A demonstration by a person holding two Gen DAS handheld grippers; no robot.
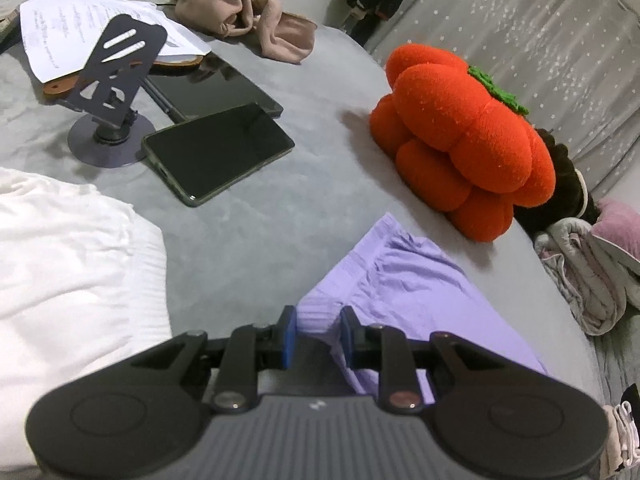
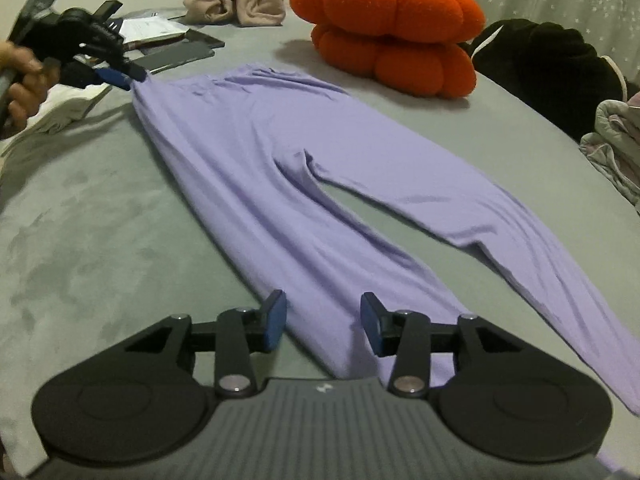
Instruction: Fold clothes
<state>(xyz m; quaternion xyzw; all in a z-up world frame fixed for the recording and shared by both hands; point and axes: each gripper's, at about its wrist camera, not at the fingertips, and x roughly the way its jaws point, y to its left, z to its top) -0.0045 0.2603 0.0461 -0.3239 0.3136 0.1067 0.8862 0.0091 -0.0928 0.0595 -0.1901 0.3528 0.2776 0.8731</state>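
- The bed [image 2: 100, 208], covered in a grey sheet, carried everything.
- The lilac trousers [image 2: 256, 168] lay flat across the middle of it, waistband towards the orange pumpkin cushion [image 2: 392, 28], both legs running away from the cushion and spread apart in a V.
- The pumpkin cushion sat just beyond the waistband, apart from the cloth, with a dark plush thing [image 2: 540, 64] touching its far side.
- A white garment [image 1: 72, 264] lay heaped well to the side of the cushion, past the waistband corner.
- A crumpled beige garment [image 1: 244, 16] rested further off, on the side of the cushion facing the papers [image 1: 80, 28].
- A tablet [image 1: 216, 88] and a phone [image 1: 218, 152] lay face up between the beige garment and the white one, beside a phone stand [image 1: 114, 92].
- The left tool [image 1: 318, 336], gripped by a hand [image 2: 20, 84], pinched the waistband corner farthest from the cushion, its blue pads pressed on the cloth.
- The right tool [image 2: 323, 326] hovered at the hem end of the leg farther from the cushion, its jaws spread, with the cloth lying loose under the gap and neither pad pressing on it.
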